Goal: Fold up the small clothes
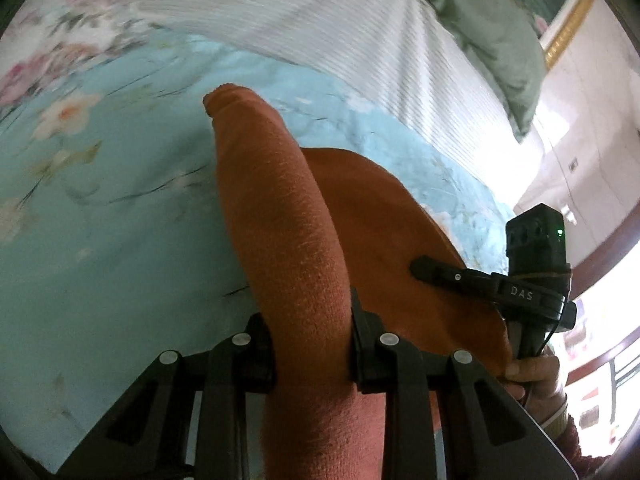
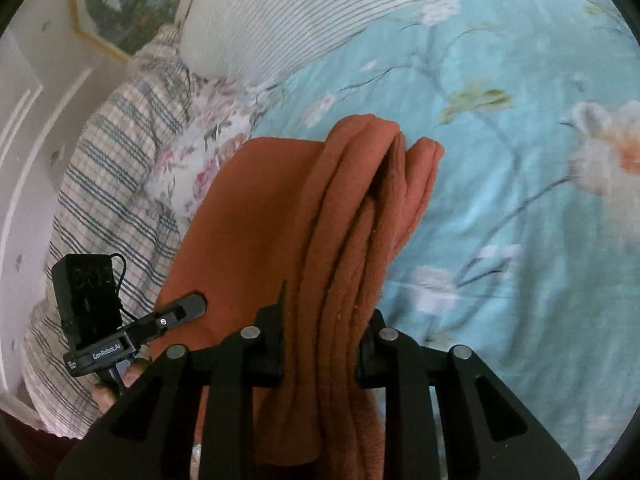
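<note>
A rust-orange fleece garment (image 1: 280,216) hangs between both grippers above a light-blue floral bed sheet (image 1: 100,208). My left gripper (image 1: 312,344) is shut on one bunched edge of it; the cloth runs forward from the jaws in a thick roll. My right gripper (image 2: 320,348) is shut on the other bunched edge (image 2: 352,216), which falls in several folds. A flat stretch of the garment (image 2: 248,220) spans between them. The right gripper shows in the left wrist view (image 1: 436,272), and the left gripper shows in the right wrist view (image 2: 184,312).
A white ribbed blanket (image 1: 360,32) lies across the far bed. A green pillow (image 1: 496,40) and a plaid pillow (image 2: 120,168) lie by the white wall (image 2: 32,112). A floral cushion (image 2: 204,152) sits beside the plaid one.
</note>
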